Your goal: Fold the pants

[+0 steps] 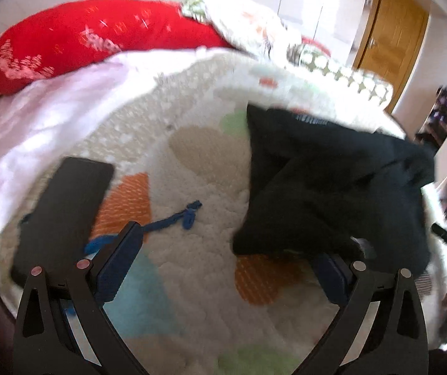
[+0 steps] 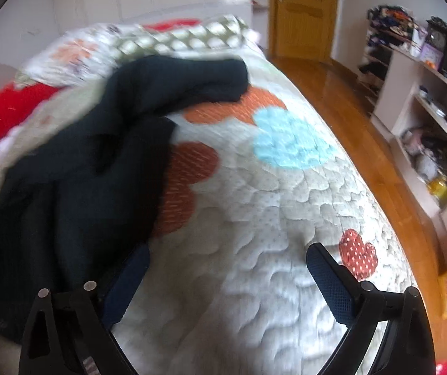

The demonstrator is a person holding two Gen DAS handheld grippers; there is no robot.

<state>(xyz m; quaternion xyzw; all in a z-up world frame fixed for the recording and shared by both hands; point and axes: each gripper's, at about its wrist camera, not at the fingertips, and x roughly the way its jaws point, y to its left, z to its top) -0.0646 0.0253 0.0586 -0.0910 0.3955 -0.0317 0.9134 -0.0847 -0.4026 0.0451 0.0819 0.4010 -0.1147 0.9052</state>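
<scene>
Black pants [image 2: 76, 162] lie bunched on the bed quilt [image 2: 254, 218], unfolded, so both grippers angle down toward them. Left gripper [image 1: 223, 250] and right gripper [image 2: 223, 268] gape wide, empty; pants edge prob. overlaps each inner finger, blur hides contact.

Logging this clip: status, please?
Left claw open, right claw open, both empty. Dark crumpled fabric pants unfolded on patchwork quilt. Flat black phone beside left claw.

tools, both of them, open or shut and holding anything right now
Left tool: open, holding nothing; the dark pants lie over its right finger.
Right tool: open, holding nothing.
</scene>
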